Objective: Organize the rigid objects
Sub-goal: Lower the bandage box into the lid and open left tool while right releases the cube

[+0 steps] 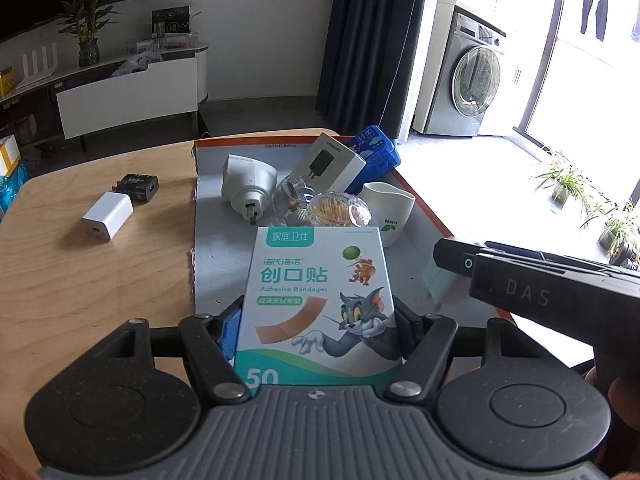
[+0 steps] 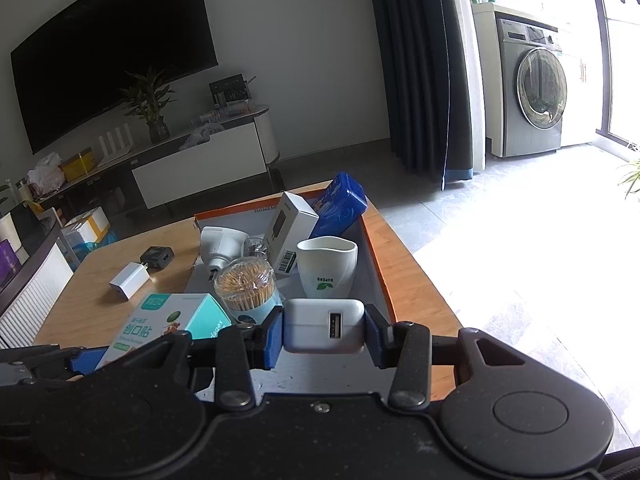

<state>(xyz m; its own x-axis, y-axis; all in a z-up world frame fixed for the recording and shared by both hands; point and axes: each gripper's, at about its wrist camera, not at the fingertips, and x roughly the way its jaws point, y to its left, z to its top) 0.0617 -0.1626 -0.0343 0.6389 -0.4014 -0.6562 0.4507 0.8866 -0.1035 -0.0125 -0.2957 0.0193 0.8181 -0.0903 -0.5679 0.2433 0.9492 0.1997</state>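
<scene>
Left tongs [image 1: 318, 320] clenched on a box of adhesive bandages [image 1: 316, 300], blue pads pressed against its two sides, box held upright with its cartoon front facing the camera, above the near end of the tray [image 1: 404, 276]. Right tongs [image 2: 324, 334] clenched on a white USB charger [image 2: 324, 326], port facing the camera, pads flush on both sides, also over the tray's near end. The right tongs' black body shows at the right edge of the left wrist view; the bandage box shows at lower left of the right wrist view.

Tray: shallow cardboard, orange rim, grey inside, sitting on the wooden tabletop [image 1: 100, 280]. Inside it, past the held items: clear toothpick jar [image 2: 246, 282], white cup [image 2: 326, 266] with a green leaf logo just right of the jar, white plug adapter [image 1: 248, 180] at back left, white charger box [image 1: 330, 162] leaning tilted, blue packet [image 1: 374, 152] propped at the far right corner. A small clear item between adapter and jar, cannot tell what.

On the tabletop left of the tray: white charger block [image 1: 107, 216] and black charger block [image 1: 140, 186], touching each other.
</scene>
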